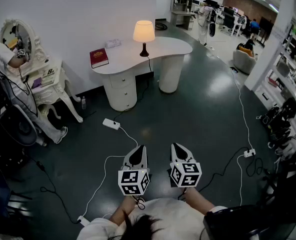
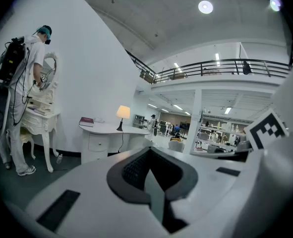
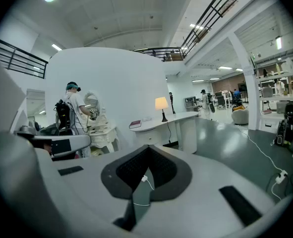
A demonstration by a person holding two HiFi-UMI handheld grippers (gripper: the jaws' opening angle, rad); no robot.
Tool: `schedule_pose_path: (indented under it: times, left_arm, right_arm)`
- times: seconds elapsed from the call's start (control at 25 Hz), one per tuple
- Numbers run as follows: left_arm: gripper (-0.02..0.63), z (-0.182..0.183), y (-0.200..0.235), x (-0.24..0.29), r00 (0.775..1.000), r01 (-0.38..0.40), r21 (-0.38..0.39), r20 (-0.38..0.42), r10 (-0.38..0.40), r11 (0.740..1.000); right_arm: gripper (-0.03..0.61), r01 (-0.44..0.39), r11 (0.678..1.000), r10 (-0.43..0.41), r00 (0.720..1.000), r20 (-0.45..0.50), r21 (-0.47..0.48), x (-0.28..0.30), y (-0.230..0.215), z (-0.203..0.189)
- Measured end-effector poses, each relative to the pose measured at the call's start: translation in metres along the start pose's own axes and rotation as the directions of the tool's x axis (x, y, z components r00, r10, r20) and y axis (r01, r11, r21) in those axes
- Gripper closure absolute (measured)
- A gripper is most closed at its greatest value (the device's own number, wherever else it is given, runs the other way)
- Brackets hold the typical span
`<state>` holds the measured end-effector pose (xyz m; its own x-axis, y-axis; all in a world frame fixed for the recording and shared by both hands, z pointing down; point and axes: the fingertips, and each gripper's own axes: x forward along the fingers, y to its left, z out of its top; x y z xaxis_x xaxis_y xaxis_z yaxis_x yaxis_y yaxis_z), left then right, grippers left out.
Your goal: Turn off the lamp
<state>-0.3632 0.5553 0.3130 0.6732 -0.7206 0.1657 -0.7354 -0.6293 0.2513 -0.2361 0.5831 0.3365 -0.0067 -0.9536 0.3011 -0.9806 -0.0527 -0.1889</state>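
Dark green floor [image 1: 198, 109] fills most of the head view, and we are standing well back from the furniture. Our target, the lamp [image 1: 143, 34], sits at top centre of that view on a curvy white desk [image 1: 122, 64] against the white wall. Its shade is glowing, so it is lit. A red book [image 1: 98, 57] lies on the same desk to the left of the lamp, apart from it. A dark cord [image 1: 149, 76] hangs off the desk edge below the lamp, and a white power strip [image 1: 111, 124] lies on the floor in front of the desk. Upper left, a person in white [image 1: 2, 59] stands at an ornate white vanity [image 1: 50, 86] with an oval mirror. Our left gripper [image 1: 139, 149] and right gripper [image 1: 178, 147] sit side by side at bottom centre, both aimed toward the desk and well short of it. In the left gripper view the lamp [image 2: 123, 112] is small at mid-left and the left gripper [image 2: 148, 151] is clenched, pads meeting at the tip with nothing between them. In the right gripper view the lamp [image 3: 161, 103] is just above centre and the right gripper [image 3: 147, 149] looks the same: clenched, grasping nothing, only floor and a white cable visible past the pads.
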Motion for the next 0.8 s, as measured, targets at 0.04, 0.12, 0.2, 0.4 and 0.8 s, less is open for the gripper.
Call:
schedule_pose_path:
  times: [0.04,0.12,0.2,0.4,0.8]
  left_arm:
    - [0.606,0.001,-0.001,0.000,1.000,-0.001,0.000,0.002,0.001,1.000]
    - [0.606,0.002,-0.003,-0.001,1.000,-0.002,0.000,0.006,0.002,1.000]
    - [0.606,0.003,-0.004,-0.002,1.000,-0.003,0.000,0.008,0.003,1.000]
    - [0.606,0.002,0.001,-0.005,1.000,-0.003,0.007,0.007,0.003,1.000]
    - [0.606,0.002,0.035,-0.012,1.000,0.015,0.022,-0.010,-0.015,1.000]
  right_arm:
    - [0.580,-0.001,1.000,0.001,1.000,0.001,-0.003,-0.001,0.000,0.001]
    - [0.580,-0.004,1.000,0.004,1.000,0.002,-0.009,-0.002,0.000,0.003]
    - [0.580,-0.007,1.000,0.007,1.000,0.002,-0.013,-0.004,0.000,0.003]
    - [0.580,-0.003,1.000,0.003,1.000,0.001,-0.009,-0.002,0.005,0.000]
    - [0.580,0.035,0.998,-0.035,0.999,-0.013,0.049,0.015,0.021,-0.010]
